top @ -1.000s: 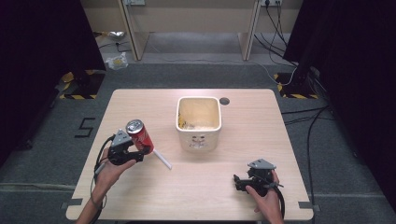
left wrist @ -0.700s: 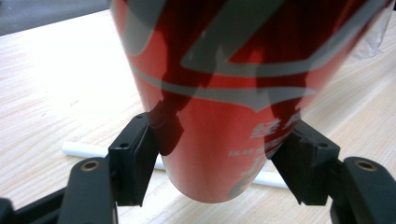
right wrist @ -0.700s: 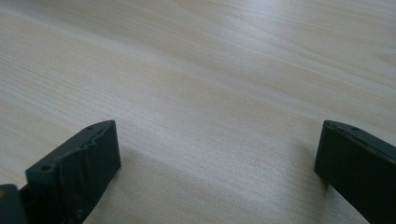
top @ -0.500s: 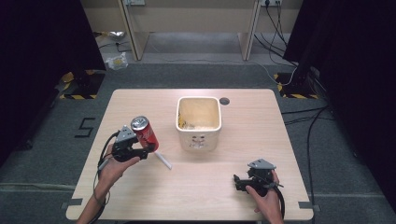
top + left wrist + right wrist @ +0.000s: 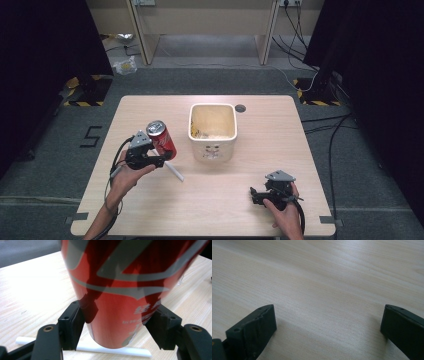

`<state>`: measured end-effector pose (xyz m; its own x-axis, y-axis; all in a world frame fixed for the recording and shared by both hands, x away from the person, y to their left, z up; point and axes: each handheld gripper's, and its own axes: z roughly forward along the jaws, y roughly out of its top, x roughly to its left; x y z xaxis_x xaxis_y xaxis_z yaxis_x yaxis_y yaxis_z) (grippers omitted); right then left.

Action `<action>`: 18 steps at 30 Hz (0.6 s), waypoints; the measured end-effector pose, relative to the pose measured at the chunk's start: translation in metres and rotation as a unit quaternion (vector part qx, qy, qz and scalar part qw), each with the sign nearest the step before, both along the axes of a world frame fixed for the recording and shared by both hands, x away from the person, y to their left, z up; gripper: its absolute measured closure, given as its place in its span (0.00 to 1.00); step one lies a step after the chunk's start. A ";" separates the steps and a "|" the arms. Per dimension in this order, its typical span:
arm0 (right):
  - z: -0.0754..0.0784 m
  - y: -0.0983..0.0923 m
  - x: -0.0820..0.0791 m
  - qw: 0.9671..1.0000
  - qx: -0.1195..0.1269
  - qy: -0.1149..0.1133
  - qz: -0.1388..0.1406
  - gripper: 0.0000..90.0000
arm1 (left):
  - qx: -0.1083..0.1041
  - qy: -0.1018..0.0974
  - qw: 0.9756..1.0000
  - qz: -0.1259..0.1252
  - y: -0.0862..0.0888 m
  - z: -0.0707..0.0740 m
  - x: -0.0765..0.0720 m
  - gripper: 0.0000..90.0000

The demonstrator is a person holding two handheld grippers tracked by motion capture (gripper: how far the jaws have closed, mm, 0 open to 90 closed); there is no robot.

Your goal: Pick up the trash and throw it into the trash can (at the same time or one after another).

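A red drinks can hangs tilted above the table, left of a cream square bin. My left gripper is shut on the can's lower body; in the left gripper view the can sits squeezed between both black pads. A white straw lies on the table just under the can, and the straw shows beneath the can's base. My right gripper rests low near the front right of the table, open, with bare wood between its pads.
The wooden table has a round cable hole behind the bin. The bin holds some pale scraps at its bottom. Desk legs and cables stand on the grey floor beyond the far edge.
My left gripper has carried the can up and to the right, closer to the bin. The right gripper has stayed where it was.
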<state>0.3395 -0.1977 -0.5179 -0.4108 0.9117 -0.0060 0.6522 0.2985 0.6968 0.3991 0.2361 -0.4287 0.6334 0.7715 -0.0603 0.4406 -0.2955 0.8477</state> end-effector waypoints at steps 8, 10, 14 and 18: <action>0.000 0.000 0.000 1.000 0.000 0.000 0.000 0.00 | -0.008 -0.009 1.000 -0.024 -0.007 0.019 0.003 0.37; 0.000 0.000 0.000 1.000 -0.001 -0.002 0.002 0.00 | -0.005 -0.015 0.999 -0.029 -0.008 0.028 0.004 0.37; 0.000 0.000 0.000 1.000 -0.001 -0.002 0.002 0.00 | -0.006 -0.019 0.999 -0.035 -0.009 0.035 0.006 0.37; 0.000 0.000 0.000 1.000 -0.001 -0.002 0.002 0.00 | -0.011 -0.019 0.999 -0.039 -0.009 0.043 0.009 0.37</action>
<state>0.3395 -0.1974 -0.5182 -0.4148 0.9099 -0.0092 0.6487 0.3028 0.6982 0.4077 0.2273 -0.3858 0.6932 0.7190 -0.0511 0.3838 -0.3082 0.8704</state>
